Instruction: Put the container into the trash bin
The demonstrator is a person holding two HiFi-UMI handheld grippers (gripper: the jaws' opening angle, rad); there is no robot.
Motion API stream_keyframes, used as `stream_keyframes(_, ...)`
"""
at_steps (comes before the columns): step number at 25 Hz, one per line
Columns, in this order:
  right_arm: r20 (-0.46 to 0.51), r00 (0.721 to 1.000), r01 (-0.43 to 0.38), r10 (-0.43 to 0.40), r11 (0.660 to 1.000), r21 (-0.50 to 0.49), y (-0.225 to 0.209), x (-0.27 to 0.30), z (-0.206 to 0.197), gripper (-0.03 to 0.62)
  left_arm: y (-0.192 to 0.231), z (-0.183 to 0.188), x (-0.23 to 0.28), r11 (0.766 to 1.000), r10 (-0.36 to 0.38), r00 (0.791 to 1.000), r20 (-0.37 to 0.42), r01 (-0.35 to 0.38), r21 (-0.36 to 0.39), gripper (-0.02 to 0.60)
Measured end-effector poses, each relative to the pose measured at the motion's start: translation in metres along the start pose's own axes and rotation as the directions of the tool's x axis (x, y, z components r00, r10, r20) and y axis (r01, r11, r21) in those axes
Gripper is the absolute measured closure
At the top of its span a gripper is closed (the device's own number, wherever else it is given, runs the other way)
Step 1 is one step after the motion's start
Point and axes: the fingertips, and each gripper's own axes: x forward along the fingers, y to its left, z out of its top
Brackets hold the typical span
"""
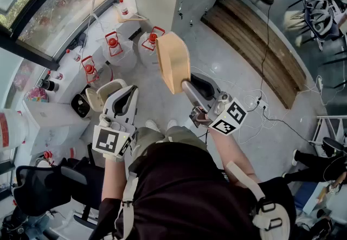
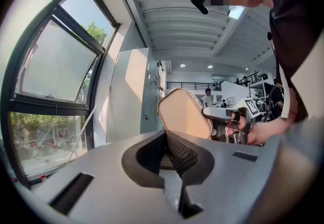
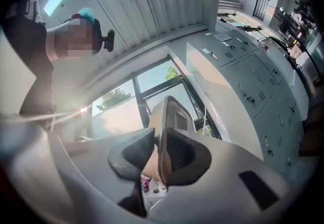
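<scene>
A flat tan container (image 1: 172,63) is held up on edge over the floor, with my right gripper (image 1: 187,85) shut on its lower rim. In the right gripper view the rim of the container (image 3: 169,117) runs between the two black pads. The left gripper view shows the container (image 2: 183,114) from the side, with the right gripper (image 2: 223,113) behind it. My left gripper (image 1: 123,98) hangs lower left of the container, shut and holding nothing (image 2: 164,154). I cannot tell which thing is the trash bin.
Water jugs with red handles (image 1: 112,41) (image 1: 153,37) stand by the window wall. A cream object (image 1: 102,95) and a black box (image 1: 81,105) sit behind the left gripper. Cables (image 1: 260,104) lie on the floor right. A black chair (image 1: 43,185) is lower left.
</scene>
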Motion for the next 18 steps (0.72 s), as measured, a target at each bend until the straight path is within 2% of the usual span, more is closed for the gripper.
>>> stream_keyframes(10, -0.018, 1.0, 0.024, -0.024, 1.0, -0.007, 0.005, 0.051, -0.018, 0.514, 0.057, 0.0, -0.009, 1.0, -0.024, 1.0, 0.006, 0.024, 0.002, 0.575)
stream_keyframes(18, 0.007, 1.0, 0.009, -0.009, 1.0, 0.026, 0.004, 0.091, -0.025, 0.514, 0.096, -0.006, -0.02, 1.0, 0.0, 1.0, 0.017, 0.0, -0.012, 0.575)
